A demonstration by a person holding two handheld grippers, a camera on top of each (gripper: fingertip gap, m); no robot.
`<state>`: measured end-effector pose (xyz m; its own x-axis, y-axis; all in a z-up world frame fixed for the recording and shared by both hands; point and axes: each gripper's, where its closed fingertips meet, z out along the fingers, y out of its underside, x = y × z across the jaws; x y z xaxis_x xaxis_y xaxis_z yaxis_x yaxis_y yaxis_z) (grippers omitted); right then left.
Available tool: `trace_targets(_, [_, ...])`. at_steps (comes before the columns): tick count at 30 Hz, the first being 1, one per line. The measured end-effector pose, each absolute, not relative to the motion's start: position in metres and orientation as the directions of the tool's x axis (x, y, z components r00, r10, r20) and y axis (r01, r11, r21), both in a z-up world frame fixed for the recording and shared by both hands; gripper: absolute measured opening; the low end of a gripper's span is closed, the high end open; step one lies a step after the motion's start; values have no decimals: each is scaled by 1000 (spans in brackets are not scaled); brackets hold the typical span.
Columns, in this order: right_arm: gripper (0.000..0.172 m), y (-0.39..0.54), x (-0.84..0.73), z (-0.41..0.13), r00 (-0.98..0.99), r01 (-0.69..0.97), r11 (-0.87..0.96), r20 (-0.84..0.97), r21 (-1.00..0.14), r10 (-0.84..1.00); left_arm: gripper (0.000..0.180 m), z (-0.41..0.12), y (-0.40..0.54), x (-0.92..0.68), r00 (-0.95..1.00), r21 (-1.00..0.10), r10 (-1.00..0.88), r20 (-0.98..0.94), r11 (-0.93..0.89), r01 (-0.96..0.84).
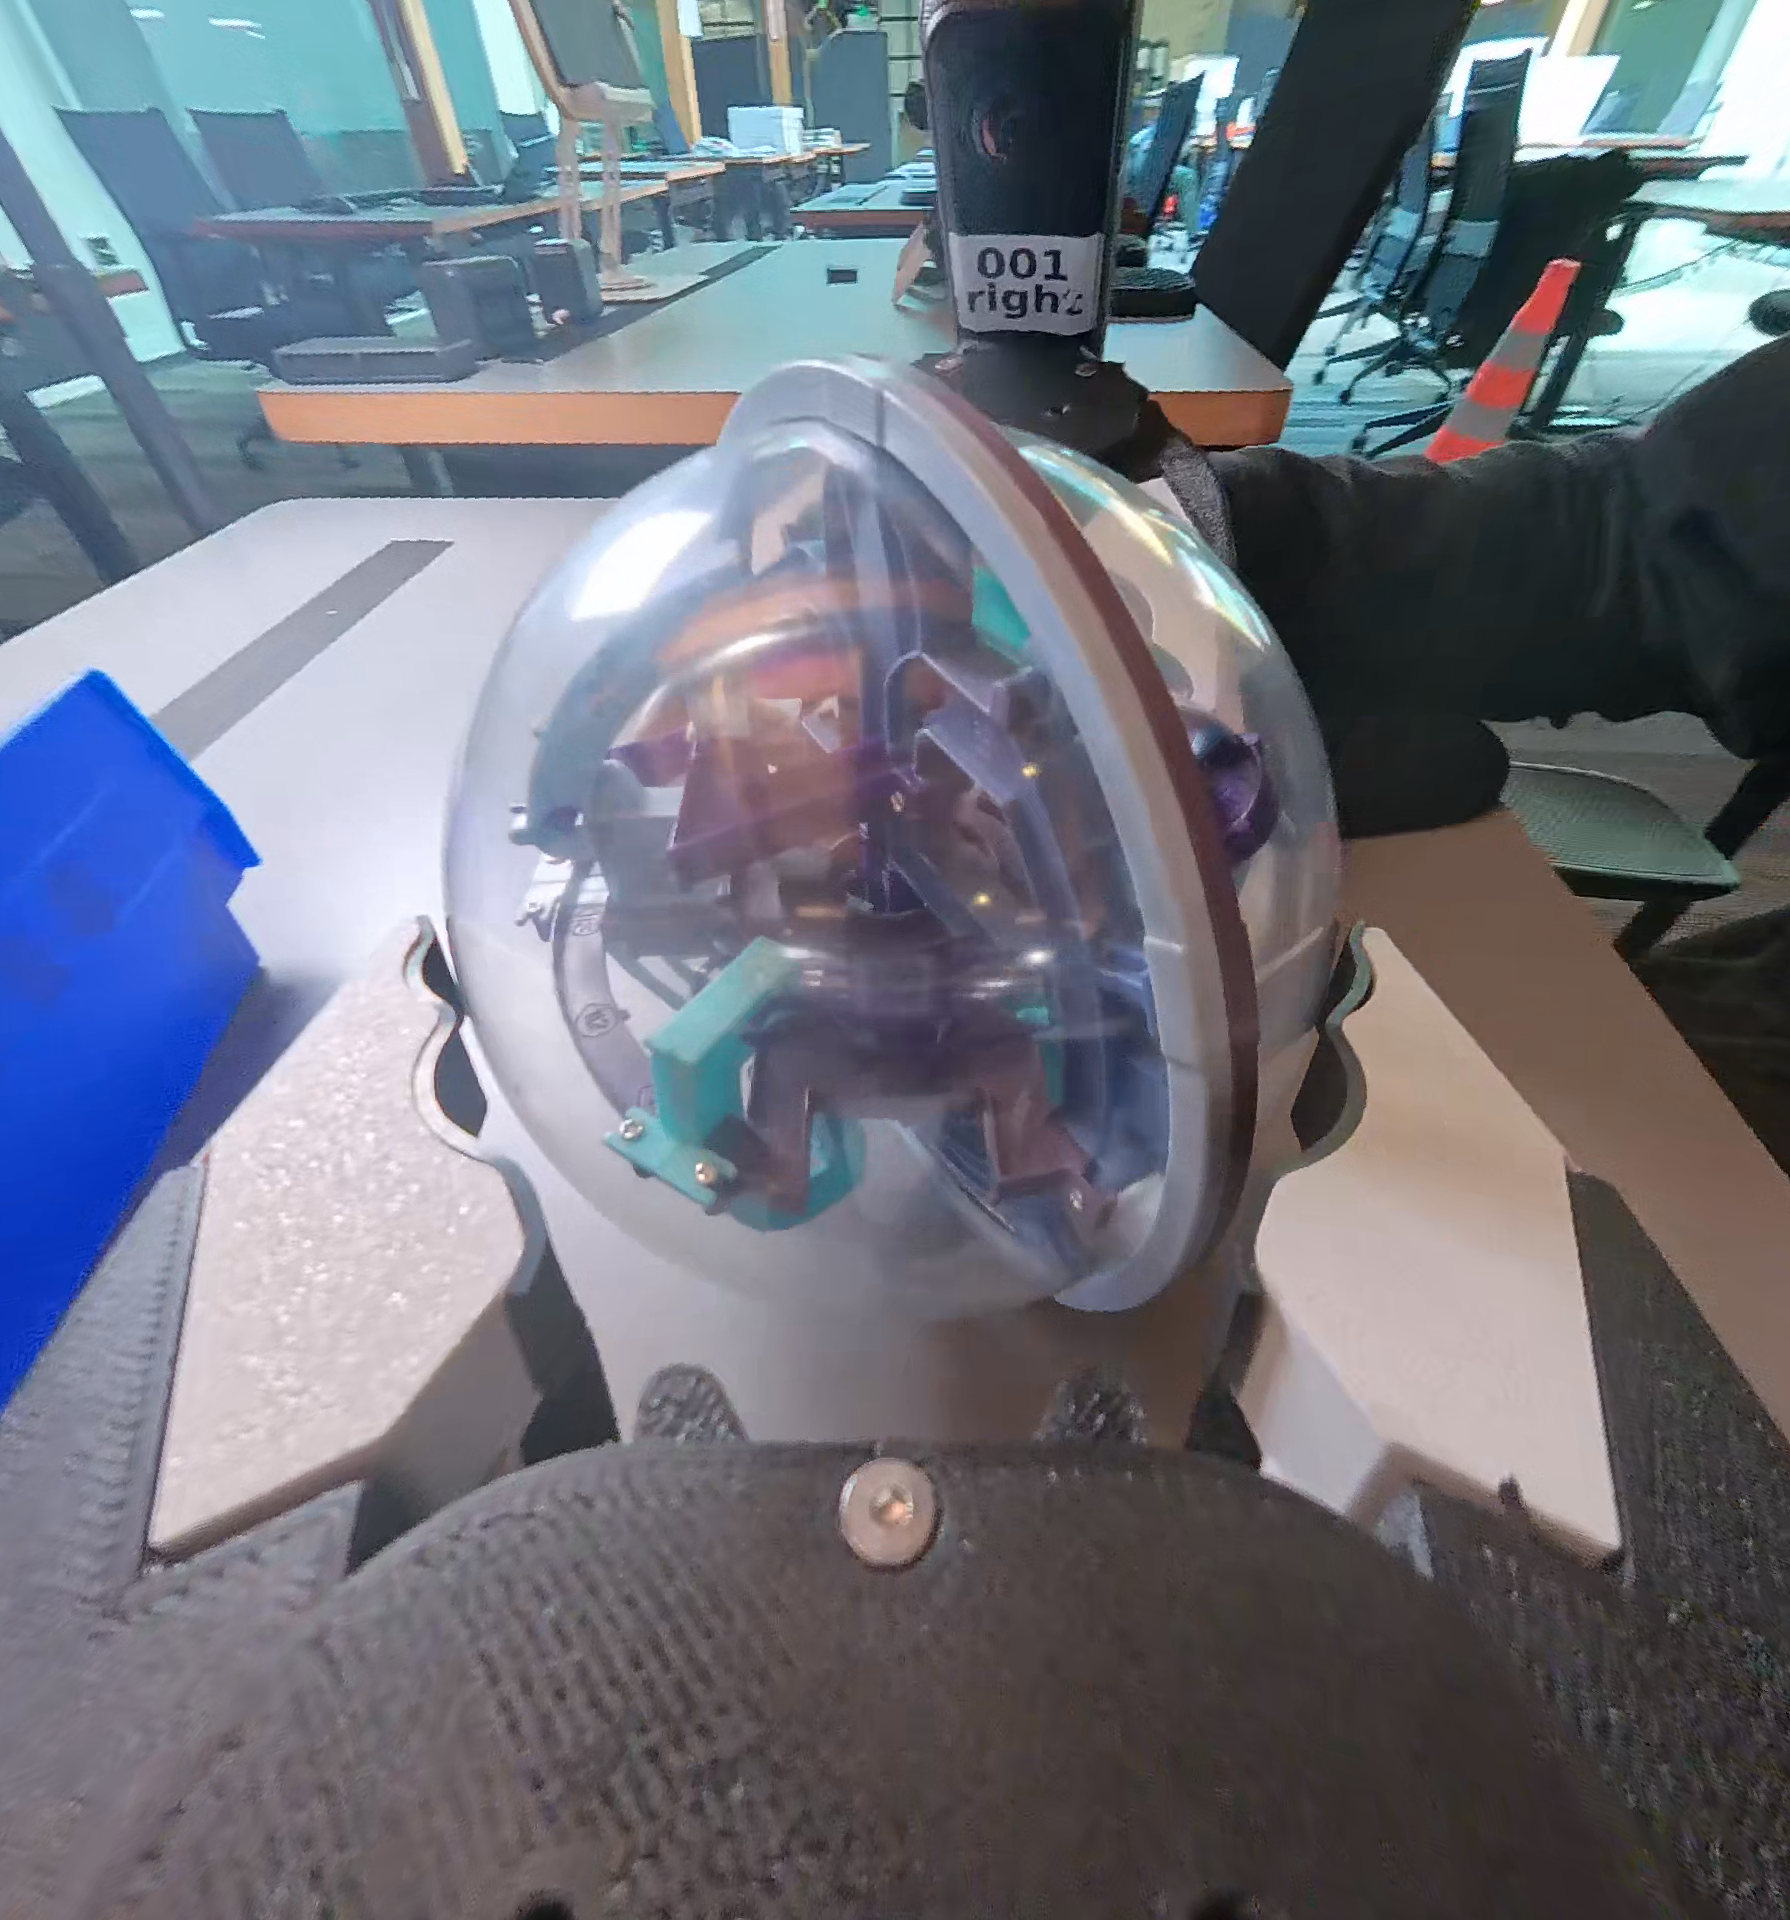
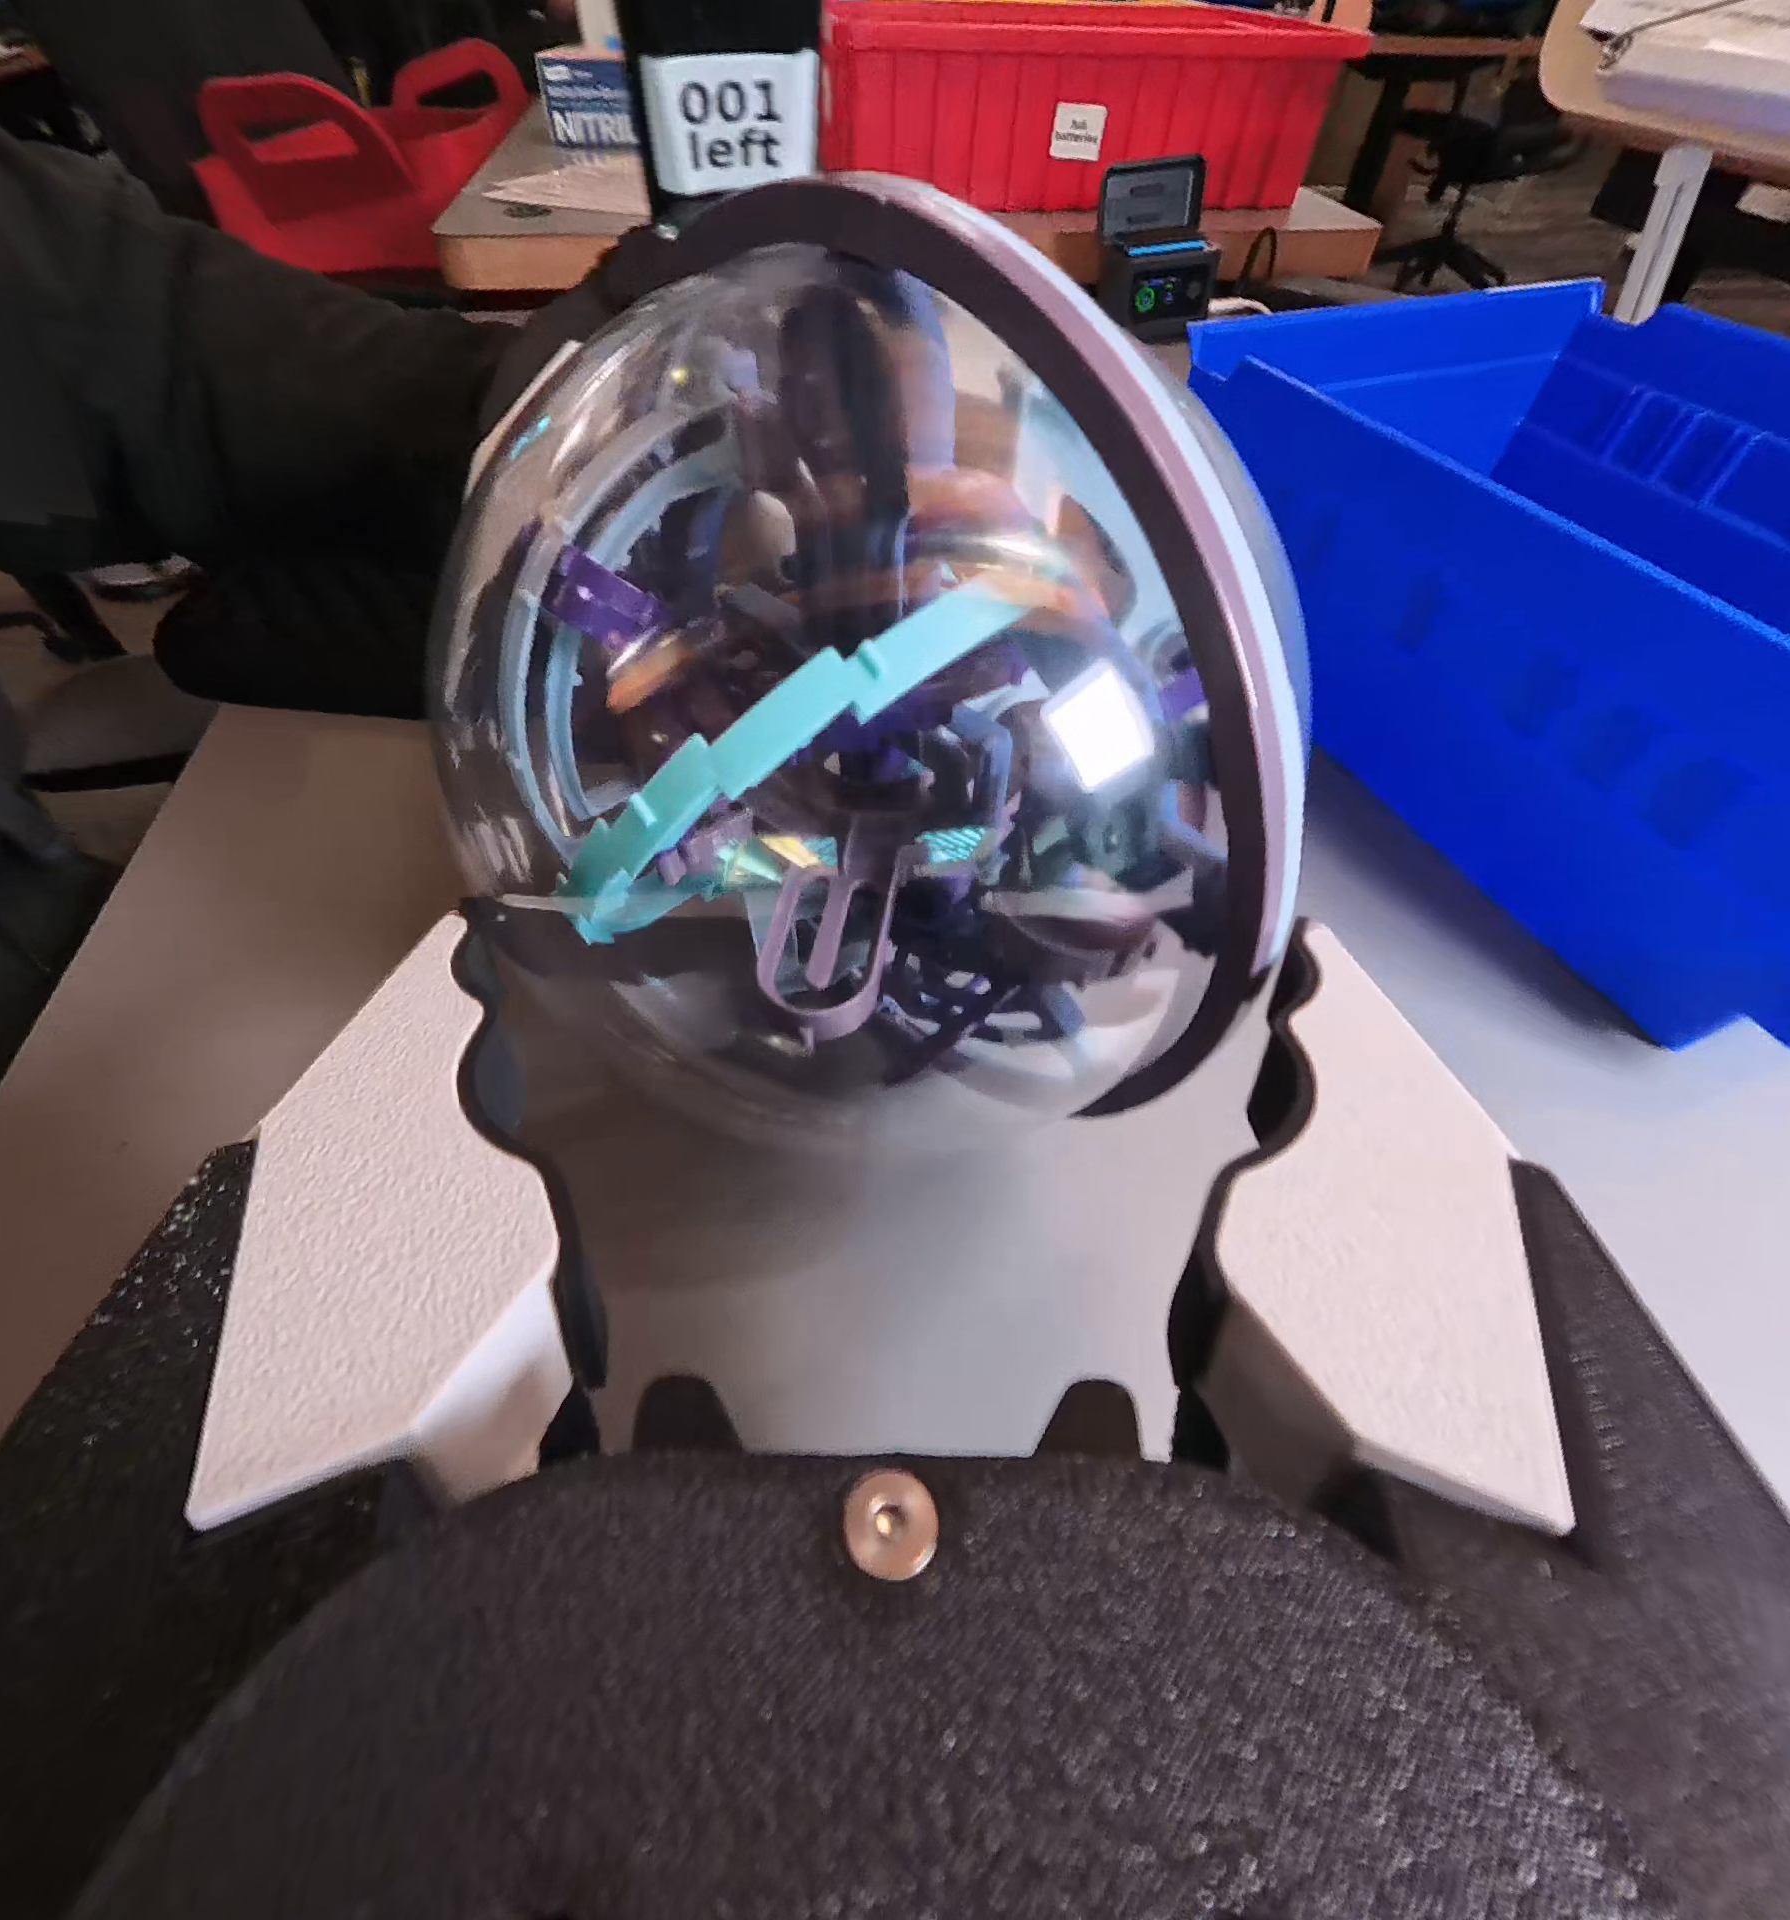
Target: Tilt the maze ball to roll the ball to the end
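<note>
The maze ball (image 1: 891, 831) — a clear sphere with a grey-and-dark equator ring tilted off vertical and teal, purple and orange tracks inside — is held above the table (image 1: 351, 644) between two opposed tools. The left hand-held gripper (image 1: 886, 997) is spread wide, its white fingertips (image 1: 423, 987) set against the sphere's lower flanks, and the right hand-held gripper (image 2: 886, 987) grasps the opposite side the same way, fingertips (image 2: 1306, 977) at the shell. A blue bin (image 2: 1556, 644) stands just beside the ball — a gloved hand (image 1: 1410, 623) holds the far tool.
</note>
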<state>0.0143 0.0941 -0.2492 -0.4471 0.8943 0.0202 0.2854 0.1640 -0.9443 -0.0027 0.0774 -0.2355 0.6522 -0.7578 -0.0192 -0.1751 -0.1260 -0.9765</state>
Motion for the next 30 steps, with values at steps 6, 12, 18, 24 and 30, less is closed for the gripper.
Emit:
trace_targets(6, [139, 111, 31, -246, -290, 368, 174, 65, -913, 955, 156, -235, 82, -3, 730, -972, -681, -53, -134, -195])
trace_targets(12, [135, 89, 30, -238, -149, 399, 172, 122, -900, 981, 155, -234, 81, 4, 778, -961, -615, -132, -112, -251])
trace_targets(18, [136, 87, 25, -245, -177, 415, 183, 118, -891, 977, 155, -233, 75, 4, 785, -964, -605, -134, -105, -246])
trace_targets(24, [136, 88, 26, -246, -265, 434, 259, 152, -863, 952, 154, -230, 62, 0, 728, -971, -675, -117, -76, -227])
trace_targets(30, [135, 85, 19, -242, -340, 453, 327, 178, -830, 923, 157, -241, 64, -5, 678, -973, -734, -34, -131, -191])
